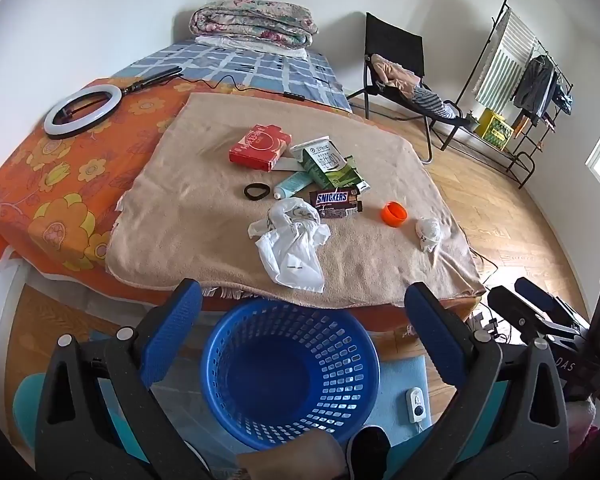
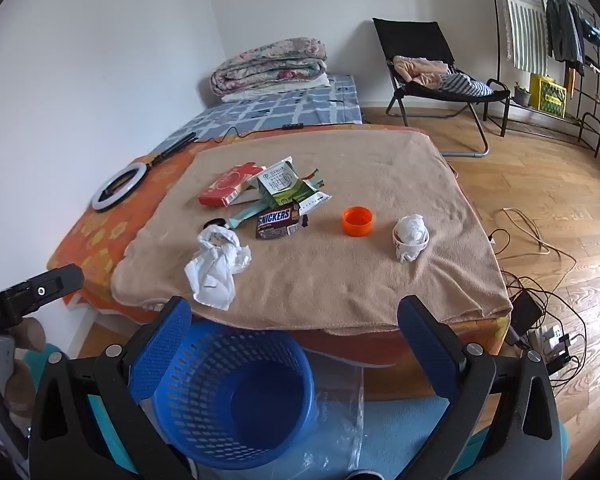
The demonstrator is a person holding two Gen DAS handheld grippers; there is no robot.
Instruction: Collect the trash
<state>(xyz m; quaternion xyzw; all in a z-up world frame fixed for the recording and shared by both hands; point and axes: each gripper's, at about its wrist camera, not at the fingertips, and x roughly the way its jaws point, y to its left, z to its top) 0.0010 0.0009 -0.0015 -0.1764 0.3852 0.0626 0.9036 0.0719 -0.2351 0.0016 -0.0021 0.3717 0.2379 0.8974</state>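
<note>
Trash lies on a tan blanket (image 1: 204, 216) (image 2: 340, 272) over the bed: a white plastic bag (image 1: 290, 246) (image 2: 216, 268), a Snickers wrapper (image 1: 334, 202) (image 2: 278, 222), a green milk carton (image 1: 326, 162) (image 2: 286, 186), a red box (image 1: 260, 146) (image 2: 230, 186), a tube (image 1: 294, 186), a black hair tie (image 1: 256, 191), an orange cap (image 1: 394, 213) (image 2: 357, 220) and a crumpled paper cup (image 1: 428, 232) (image 2: 410, 238). A blue basket (image 1: 290, 372) (image 2: 236, 396) stands empty on the floor below the blanket's near edge. My left gripper (image 1: 304, 312) and right gripper (image 2: 296, 324) both hang open above the basket, holding nothing.
A ring light (image 1: 82, 109) (image 2: 118, 186) with its cable lies on the orange floral sheet at left. A folded quilt (image 1: 254, 24) sits at the bed's far end. A black chair (image 2: 432, 76), a clothes rack (image 2: 548, 40) and floor cables (image 2: 540, 292) are to the right.
</note>
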